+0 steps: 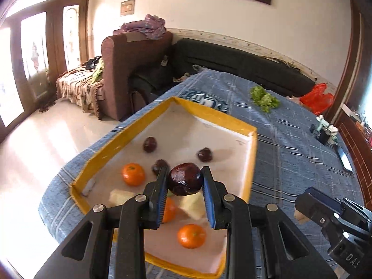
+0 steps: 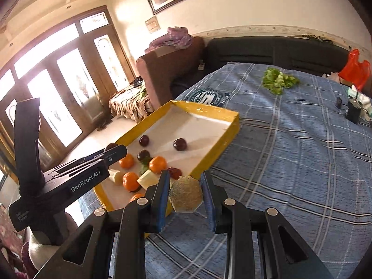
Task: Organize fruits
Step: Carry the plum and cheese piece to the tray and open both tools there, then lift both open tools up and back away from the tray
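A yellow-rimmed white tray (image 1: 130, 127) lies on the blue checked cloth and also shows in the right wrist view (image 2: 232, 125). It holds dark red fruits (image 1: 150, 144), oranges (image 1: 133, 174) and pale fruit chunks (image 1: 194, 205). My left gripper (image 1: 185, 181) is shut on a dark red fruit (image 1: 184, 179) above the tray. My right gripper (image 2: 186, 193) is shut on a pale, rough-cut fruit chunk (image 2: 186, 195) just off the tray's near right corner. The left gripper's body (image 2: 69, 181) stands over the tray's left side.
A bunch of green lettuce (image 1: 265, 97) lies far back on the cloth. Small dark items (image 1: 324, 132) and a red plastic bag (image 1: 317, 97) sit at the far right. A brown armchair (image 1: 130, 69) and a dark sofa (image 1: 232, 62) stand behind the table.
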Tool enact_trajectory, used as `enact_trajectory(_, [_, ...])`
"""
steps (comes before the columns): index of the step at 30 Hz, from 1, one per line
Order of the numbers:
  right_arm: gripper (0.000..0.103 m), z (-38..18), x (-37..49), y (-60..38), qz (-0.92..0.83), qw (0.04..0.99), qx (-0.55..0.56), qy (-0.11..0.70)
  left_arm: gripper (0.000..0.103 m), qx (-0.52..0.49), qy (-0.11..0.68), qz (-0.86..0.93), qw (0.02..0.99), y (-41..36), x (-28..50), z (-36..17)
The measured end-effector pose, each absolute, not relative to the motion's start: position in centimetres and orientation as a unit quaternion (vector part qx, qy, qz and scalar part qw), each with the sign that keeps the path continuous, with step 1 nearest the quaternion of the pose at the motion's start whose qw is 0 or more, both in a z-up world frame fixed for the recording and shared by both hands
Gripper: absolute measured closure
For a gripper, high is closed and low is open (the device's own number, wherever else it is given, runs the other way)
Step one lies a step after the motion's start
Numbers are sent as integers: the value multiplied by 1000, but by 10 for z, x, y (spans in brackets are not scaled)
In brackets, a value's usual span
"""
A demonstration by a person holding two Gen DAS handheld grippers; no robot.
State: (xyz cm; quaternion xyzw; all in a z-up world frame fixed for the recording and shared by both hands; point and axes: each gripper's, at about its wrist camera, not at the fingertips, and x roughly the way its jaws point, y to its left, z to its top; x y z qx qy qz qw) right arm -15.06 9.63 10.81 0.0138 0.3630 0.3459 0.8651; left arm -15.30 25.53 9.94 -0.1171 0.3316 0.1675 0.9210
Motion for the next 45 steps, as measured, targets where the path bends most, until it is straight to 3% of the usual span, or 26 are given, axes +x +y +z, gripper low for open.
enact_trajectory(18, [72, 84, -141, 161, 350, 865, -65, 353, 76, -131, 355, 203, 903, 307, -149, 72])
enact_trajectory(45, [71, 47, -116, 209, 354, 850, -111, 374, 76, -124, 379, 215, 892, 320, -125, 42])
